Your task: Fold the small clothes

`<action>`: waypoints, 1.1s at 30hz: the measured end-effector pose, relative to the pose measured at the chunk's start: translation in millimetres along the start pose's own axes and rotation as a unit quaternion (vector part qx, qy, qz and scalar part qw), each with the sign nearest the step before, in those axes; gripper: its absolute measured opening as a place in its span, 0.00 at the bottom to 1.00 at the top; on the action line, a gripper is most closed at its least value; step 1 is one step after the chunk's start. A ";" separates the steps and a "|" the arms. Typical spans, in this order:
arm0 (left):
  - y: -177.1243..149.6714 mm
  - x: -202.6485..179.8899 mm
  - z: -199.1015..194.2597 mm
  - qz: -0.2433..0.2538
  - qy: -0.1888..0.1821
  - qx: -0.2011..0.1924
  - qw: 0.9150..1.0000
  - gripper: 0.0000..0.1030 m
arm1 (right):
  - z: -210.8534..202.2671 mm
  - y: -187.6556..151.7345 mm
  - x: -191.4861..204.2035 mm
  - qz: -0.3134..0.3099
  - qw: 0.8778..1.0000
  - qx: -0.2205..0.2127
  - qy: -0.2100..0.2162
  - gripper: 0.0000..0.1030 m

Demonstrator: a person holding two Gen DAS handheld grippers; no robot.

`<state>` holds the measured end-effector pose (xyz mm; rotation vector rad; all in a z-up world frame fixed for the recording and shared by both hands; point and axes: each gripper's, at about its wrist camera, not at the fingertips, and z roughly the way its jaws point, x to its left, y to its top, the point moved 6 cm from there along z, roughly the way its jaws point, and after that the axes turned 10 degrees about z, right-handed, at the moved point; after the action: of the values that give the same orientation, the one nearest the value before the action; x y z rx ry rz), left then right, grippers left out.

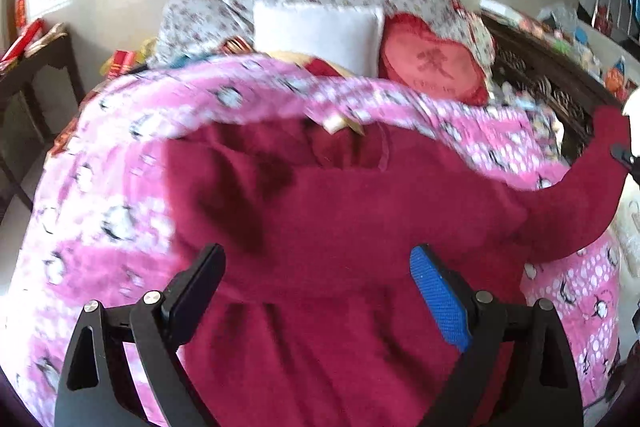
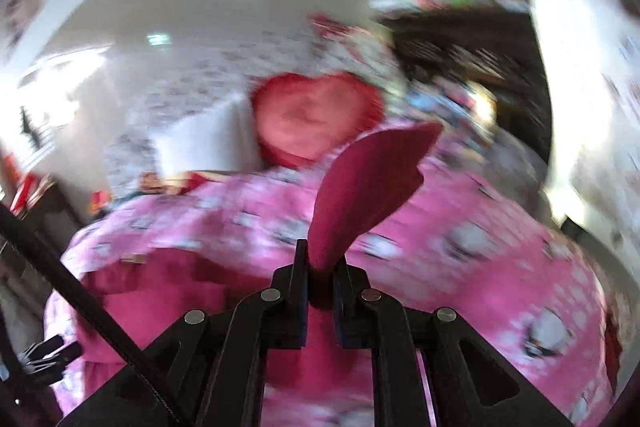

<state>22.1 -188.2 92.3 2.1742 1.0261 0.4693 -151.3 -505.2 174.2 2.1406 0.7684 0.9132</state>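
Right wrist view is motion-blurred throughout: pink penguin-print blanket (image 2: 480, 227), heart-shaped red cushion (image 2: 316, 115) and white pillow (image 2: 208, 139) smear; dark furniture w/ clutter (image 2: 460, 43) unreadable. Sleeve cuff (image 2: 368, 187) of the dark red garment (image 1: 340, 227) vanishes between the right gripper's (image 2: 322, 267) 2 fingers, pinched part hidden. In left wrist view the garment's hem runs off the bottom edge behind the left gripper (image 1: 316, 279); sleeve end cut at right edge. Cushion's character too blurred to read.

I count one dark red garment (image 1: 360, 219), one pink penguin-print blanket (image 1: 120, 187), two cushions, a white one (image 1: 316, 31) and a red heart-shaped one (image 1: 436, 63), and two grippers.
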 end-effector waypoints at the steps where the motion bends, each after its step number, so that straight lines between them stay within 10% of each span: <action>1: 1.1 10.5 -6.0 -0.006 0.007 -0.007 1.000 0.91 | 1.1 -2.8 33.2 -0.021 1.000 0.001 0.024 0.10; 6: -2.6 63.4 -16.3 -0.052 0.040 -0.018 0.998 0.91 | 35.7 -52.4 159.5 -0.075 0.988 0.050 0.124 0.11; 11: -22.5 88.8 -2.2 -0.068 0.052 0.010 0.996 0.91 | 81.6 -137.6 227.9 -0.085 0.943 0.216 0.238 0.44; 17: -26.8 92.9 7.6 -0.080 0.038 0.009 0.996 0.91 | 65.5 -109.4 171.8 -0.101 0.973 0.131 0.163 0.57; 31: -42.8 71.6 58.7 -0.070 0.035 0.049 0.996 0.90 | 85.6 -105.7 79.2 -0.082 0.983 0.144 0.074 0.58; 33: -44.5 65.8 63.3 -0.054 0.037 0.050 0.997 0.60 | 86.1 -105.1 68.3 -0.065 0.985 0.144 0.075 0.58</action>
<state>75.3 -143.3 18.3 2.1894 1.2239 0.4613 -70.9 -423.3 74.5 2.2512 1.1640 0.9503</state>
